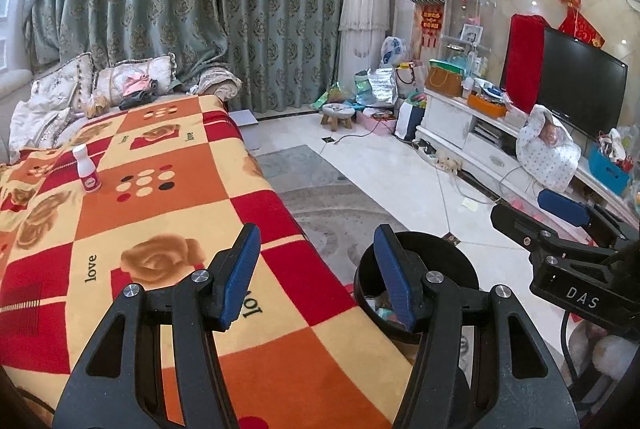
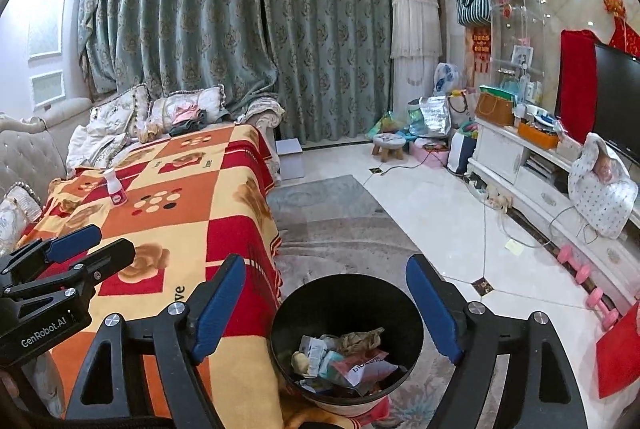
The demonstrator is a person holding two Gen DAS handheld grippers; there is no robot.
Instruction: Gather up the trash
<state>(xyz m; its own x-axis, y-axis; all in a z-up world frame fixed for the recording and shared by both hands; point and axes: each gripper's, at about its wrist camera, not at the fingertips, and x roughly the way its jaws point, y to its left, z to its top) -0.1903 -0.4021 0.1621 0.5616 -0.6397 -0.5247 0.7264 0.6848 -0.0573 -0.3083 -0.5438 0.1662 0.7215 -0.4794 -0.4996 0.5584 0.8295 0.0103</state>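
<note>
open tongs point(image 2: 326, 313), bin point(image 2: 416, 325) beside blanket edge point(image 2: 276, 269)

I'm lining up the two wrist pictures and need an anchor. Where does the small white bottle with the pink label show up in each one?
Left wrist view: the white bottle stands upright on the checked blanket, left of centre, at mid-height.
Right wrist view: the same bottle stands on the blanket, far left, just above mid-height.
Shared landmark: the black trash bin, on the floor beside the blanket's edge, low in both views.
</note>
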